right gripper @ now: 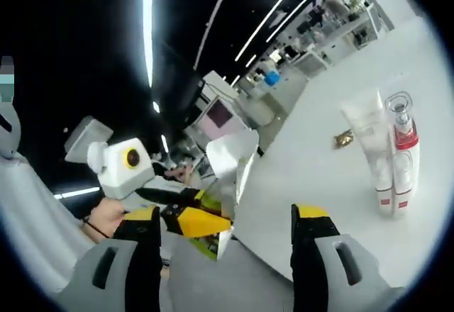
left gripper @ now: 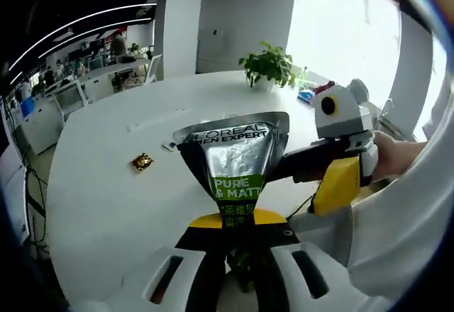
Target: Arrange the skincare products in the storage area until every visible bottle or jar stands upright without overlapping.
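Observation:
My left gripper (left gripper: 237,225) is shut on a silver and green L'Oreal tube (left gripper: 237,152), held up over the white table (left gripper: 106,184) with its flat crimped end on top. The right gripper (left gripper: 338,184) comes in from the right, close beside the tube but apart from it. In the right gripper view my right gripper (right gripper: 225,230) stands open; the left gripper (right gripper: 188,220) and the tube (right gripper: 233,159), seen edge-on, are just ahead of its jaws. Farther on the table (right gripper: 319,184), a white tube (right gripper: 371,145) and a clear bottle with a red band (right gripper: 403,149) stand upright, side by side.
A small gold object (left gripper: 142,162) lies on the table, left of the held tube, seen too as the gold object (right gripper: 344,139). A potted plant (left gripper: 268,64) stands at the far edge. A person's sleeve (left gripper: 418,205) is at the right. Desks stand beyond.

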